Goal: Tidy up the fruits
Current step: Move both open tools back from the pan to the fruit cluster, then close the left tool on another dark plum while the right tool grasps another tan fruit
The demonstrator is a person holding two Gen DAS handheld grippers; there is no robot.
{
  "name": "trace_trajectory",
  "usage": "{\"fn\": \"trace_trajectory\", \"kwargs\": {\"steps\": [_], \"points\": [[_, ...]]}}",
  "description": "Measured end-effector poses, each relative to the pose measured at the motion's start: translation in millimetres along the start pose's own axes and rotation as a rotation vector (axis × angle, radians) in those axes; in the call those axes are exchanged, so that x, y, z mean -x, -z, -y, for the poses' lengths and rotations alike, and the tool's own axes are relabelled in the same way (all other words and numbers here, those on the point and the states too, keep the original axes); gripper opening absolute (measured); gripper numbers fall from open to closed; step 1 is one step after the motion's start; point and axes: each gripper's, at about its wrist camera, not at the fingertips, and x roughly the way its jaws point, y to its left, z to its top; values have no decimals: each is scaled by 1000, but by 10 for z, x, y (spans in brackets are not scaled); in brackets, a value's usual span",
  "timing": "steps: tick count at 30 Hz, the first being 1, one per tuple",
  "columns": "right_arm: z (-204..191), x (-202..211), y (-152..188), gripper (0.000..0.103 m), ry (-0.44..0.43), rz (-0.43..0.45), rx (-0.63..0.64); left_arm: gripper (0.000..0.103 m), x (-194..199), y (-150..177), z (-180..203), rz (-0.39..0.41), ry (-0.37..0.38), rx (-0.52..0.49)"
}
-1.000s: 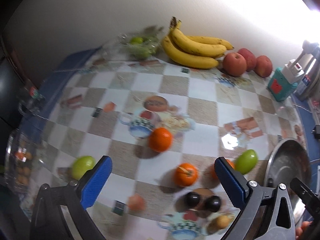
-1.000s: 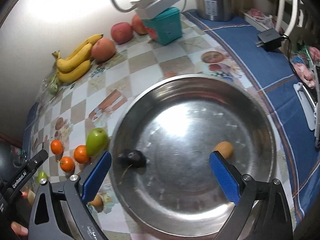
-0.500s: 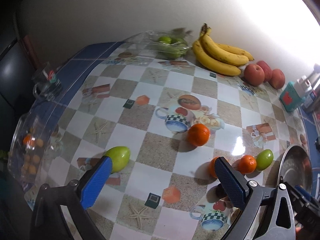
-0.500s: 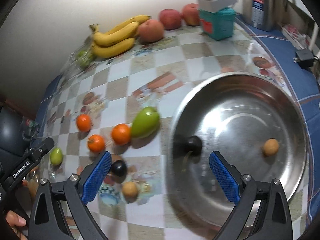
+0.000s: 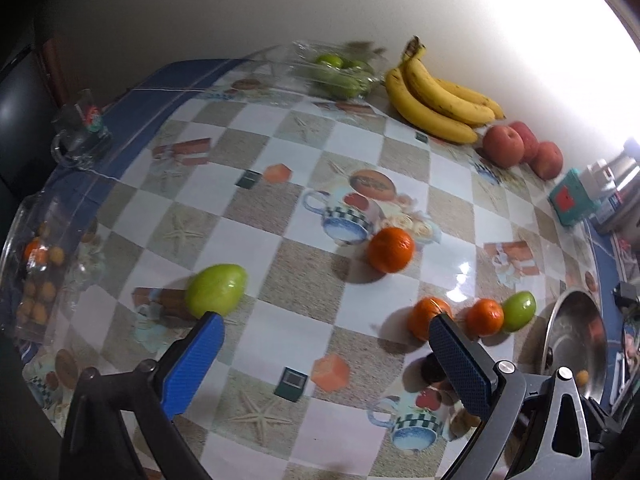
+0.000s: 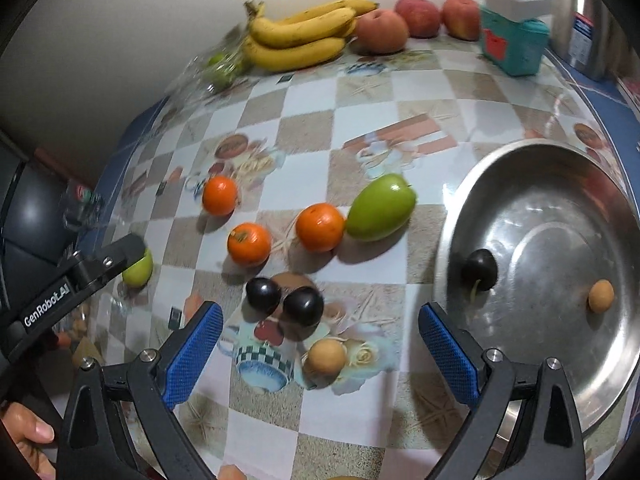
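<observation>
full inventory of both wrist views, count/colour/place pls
metal basin: 1, silver, table's right
dark fruit in basin: 1, black
small round fruit in basin: 1, tan
dark fruits: 2, black, touching, on table
small round fruit on table: 1, tan
oranges: 3, mid-table
green fruits: 2 loose, one beside basin, one far left
bananas: 1 bunch, yellow, by wall
red apples: 3, beside bananas
bagged green fruit: count unclear, back wall
teal box: 1, back right
left tool: open, empty
right tool: open, empty
</observation>
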Motion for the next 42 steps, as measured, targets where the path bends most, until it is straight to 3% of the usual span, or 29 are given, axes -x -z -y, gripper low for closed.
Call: {"fn": "trace_trajectory", "kwargs": {"steps": [11, 15, 23, 28, 35, 39, 42], "points": [[-43, -118, 62, 97, 49, -38, 48, 103, -160, 55, 138, -56, 46, -31], [-65, -171, 79, 80, 56, -63, 74, 103, -211, 85, 223, -74, 88, -46], [-92, -304, 149, 62, 82, -117, 109, 103, -354, 166, 425, -125, 104, -104], [-110, -329, 169, 46, 105, -123, 128, 103, -444, 210, 486, -159, 107, -127], [-102, -304, 200, 40, 122, -126, 143, 103, -500, 219, 571, -186, 88, -137], [-109, -297, 217, 31, 128, -129, 155, 102, -514, 216, 557, -195, 96, -115], [-124, -309, 211, 26, 120, -130, 155, 96, -519, 215, 536, -200, 111, -93]]}}
